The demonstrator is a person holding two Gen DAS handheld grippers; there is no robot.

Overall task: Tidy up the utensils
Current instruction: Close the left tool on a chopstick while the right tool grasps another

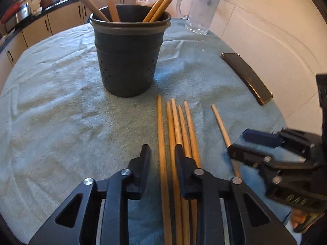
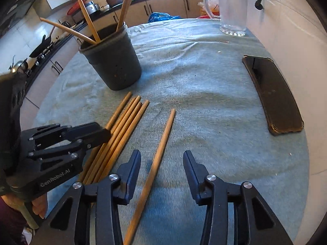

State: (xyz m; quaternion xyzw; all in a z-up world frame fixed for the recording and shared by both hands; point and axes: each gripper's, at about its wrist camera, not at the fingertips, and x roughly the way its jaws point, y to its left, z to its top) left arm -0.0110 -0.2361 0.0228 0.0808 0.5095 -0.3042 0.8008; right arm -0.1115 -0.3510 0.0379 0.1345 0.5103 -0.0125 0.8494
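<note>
A dark grey utensil holder [image 1: 127,59] stands on the blue-grey cloth with several wooden chopsticks in it; it also shows in the right wrist view [image 2: 114,61]. Several wooden chopsticks [image 1: 177,126] lie side by side on the cloth in front of it. My left gripper [image 1: 162,155] is open just above them, with two chopsticks between its fingers. One single chopstick [image 2: 161,143] lies apart to the right. My right gripper [image 2: 162,161] is open with this chopstick between its fingers. The right gripper also shows in the left wrist view [image 1: 241,141].
A black phone [image 2: 271,94] lies on the cloth at the right, near the wall. A clear glass mug [image 2: 231,8] stands at the far right. The cloth-covered table [image 1: 51,102] ends in a rounded edge, with kitchen cabinets beyond.
</note>
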